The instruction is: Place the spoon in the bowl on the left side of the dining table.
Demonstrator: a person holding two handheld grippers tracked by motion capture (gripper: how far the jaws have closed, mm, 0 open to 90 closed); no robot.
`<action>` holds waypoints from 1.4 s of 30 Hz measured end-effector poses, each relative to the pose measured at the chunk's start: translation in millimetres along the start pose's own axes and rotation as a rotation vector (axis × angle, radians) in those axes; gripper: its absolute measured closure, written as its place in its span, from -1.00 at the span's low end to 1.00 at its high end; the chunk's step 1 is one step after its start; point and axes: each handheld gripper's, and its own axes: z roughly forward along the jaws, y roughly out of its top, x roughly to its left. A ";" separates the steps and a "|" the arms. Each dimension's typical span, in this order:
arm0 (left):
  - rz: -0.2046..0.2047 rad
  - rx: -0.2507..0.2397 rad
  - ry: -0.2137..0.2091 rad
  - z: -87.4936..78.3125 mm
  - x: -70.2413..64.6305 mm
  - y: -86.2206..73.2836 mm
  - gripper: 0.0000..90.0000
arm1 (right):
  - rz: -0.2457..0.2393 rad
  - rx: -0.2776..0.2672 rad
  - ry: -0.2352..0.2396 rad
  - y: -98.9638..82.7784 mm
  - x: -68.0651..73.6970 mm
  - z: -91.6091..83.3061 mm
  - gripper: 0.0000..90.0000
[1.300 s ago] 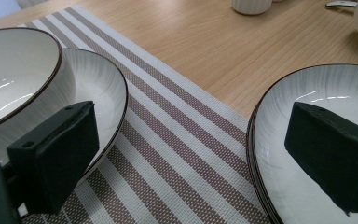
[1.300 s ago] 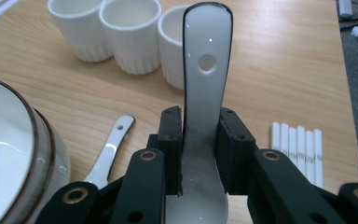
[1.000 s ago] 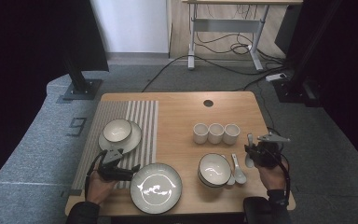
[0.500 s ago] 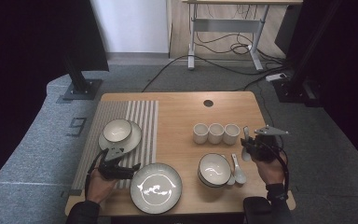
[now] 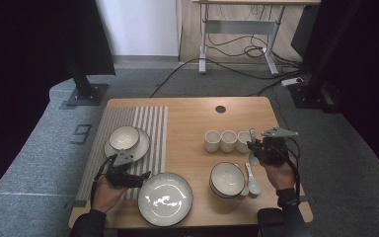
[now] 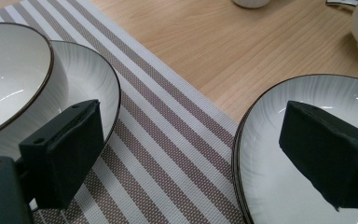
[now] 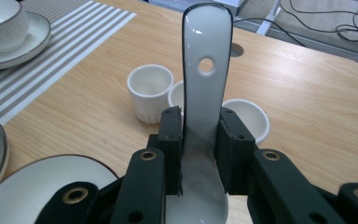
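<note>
Your right claw (image 7: 200, 154) is clamped on a white spoon (image 7: 205, 88), both pads pressed against the handle just above the scoop. The handle stands up past the jaw tips with its hanging hole at the far end, and the scoop sits low between the claw's arms. In the high view that claw (image 5: 253, 146) is just off the right-hand end of the row of three small cups (image 5: 228, 140), above the worktop (image 5: 187, 118).

Keep the grip steady and the handle upright; glazed ware is slick, so squeeze no harder and avoid quick wrist turns that could let it slide. Just on your near side lie a second spoon (image 5: 252, 181) and a bowl (image 5: 226, 178). The cups sit right ahead of the jaws, so keep the handle tip clear of their rims as you carry the spoon on.

Your left claw (image 6: 191, 154) stands open and empty over the striped mat (image 6: 168, 121), with a saucer and bowl (image 6: 23, 88) by one jaw and the large plate (image 6: 270, 140) by the other. Leave it parked there.
</note>
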 end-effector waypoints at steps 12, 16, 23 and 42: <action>0.015 -0.011 -0.015 -2.9 -4.1 25.4 -0.85 | -0.041 -0.011 0.048 16.8 18.6 7.6 0.64; 0.017 -0.021 -0.030 -1.5 -6.9 32.9 -0.81 | -0.053 -0.015 0.061 20.8 24.3 10.9 0.64; 0.023 -0.012 -0.047 3.4 -12.6 38.0 -0.81 | -0.075 -0.016 0.095 27.8 36.7 16.9 0.64; 0.022 -0.015 -0.065 2.0 -20.1 45.4 -0.71 | -0.163 0.001 0.187 36.9 81.5 46.7 0.64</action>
